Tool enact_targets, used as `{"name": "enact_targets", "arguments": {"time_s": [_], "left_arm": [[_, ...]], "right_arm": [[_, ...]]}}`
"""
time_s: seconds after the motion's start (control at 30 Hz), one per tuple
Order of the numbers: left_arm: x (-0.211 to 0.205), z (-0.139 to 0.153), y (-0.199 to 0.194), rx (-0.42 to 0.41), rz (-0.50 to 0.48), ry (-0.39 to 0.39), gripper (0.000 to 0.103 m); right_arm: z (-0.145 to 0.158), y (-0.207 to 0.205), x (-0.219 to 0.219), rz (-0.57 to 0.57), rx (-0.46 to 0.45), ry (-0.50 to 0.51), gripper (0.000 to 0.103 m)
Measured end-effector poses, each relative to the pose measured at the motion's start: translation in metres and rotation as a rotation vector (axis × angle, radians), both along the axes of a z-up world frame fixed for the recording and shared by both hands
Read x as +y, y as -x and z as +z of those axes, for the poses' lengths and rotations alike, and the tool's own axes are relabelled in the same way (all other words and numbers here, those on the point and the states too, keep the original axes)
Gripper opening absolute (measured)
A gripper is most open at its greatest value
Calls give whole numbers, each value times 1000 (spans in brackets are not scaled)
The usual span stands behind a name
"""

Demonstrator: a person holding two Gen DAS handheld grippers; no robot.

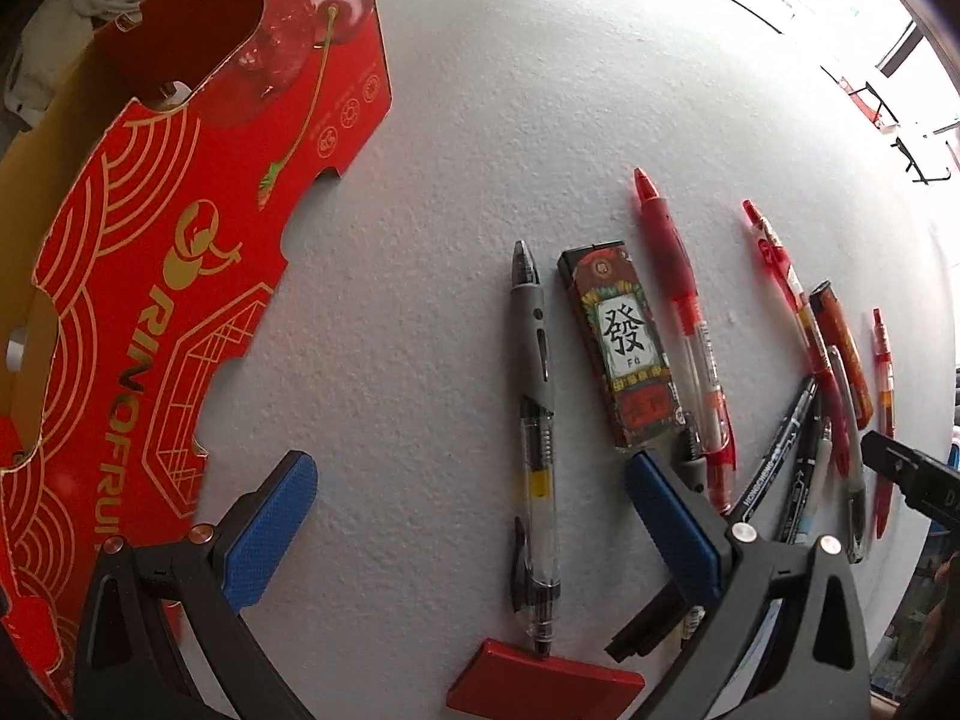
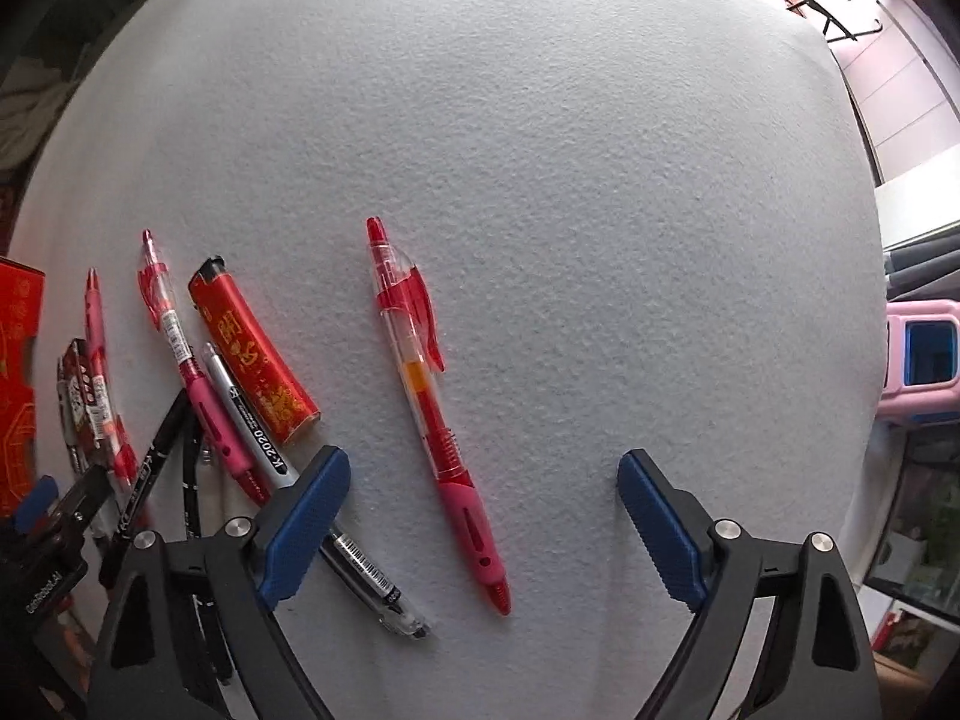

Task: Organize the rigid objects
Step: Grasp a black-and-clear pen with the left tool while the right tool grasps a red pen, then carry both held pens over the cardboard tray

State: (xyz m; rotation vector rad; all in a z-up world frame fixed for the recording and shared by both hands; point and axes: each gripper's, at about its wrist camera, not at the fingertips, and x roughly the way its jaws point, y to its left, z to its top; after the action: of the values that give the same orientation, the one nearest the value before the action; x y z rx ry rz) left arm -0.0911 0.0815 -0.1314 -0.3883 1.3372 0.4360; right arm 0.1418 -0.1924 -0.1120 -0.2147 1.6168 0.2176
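Right wrist: right gripper point(image 2: 483, 474) wide, empty, astride red pen point(image 2: 441, 414) (untouched) | left wrist: left gripper point(image 1: 471, 480) wide, empty, over grey pen point(image 1: 536, 438)

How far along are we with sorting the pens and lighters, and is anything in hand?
Little looks done: the red box shows no items inside, though its interior is mostly hidden. Nothing is in hand. The left hand-held gripper stands open over the grey pen, the right hand-held gripper open around a lone red pen. Left to do: the patterned lighter, orange lighter and the pen cluster all lie on the table.
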Motion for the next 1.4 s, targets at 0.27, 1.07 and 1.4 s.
{"name": "enact_targets", "arguments": {"time_s": [0.27,1.07,1.4], "left_arm": [[-31,10,-34,27,-118,14,102],[-10,58,19,50,-540,114,11],[-10,31,50,77,-608,79,11]], "right_arm": [[15,29,-12,-16,38,-48,12],[96,115,-19,-257,-29,-244,12],[25,135,24,-63,110,-62,12]]}}
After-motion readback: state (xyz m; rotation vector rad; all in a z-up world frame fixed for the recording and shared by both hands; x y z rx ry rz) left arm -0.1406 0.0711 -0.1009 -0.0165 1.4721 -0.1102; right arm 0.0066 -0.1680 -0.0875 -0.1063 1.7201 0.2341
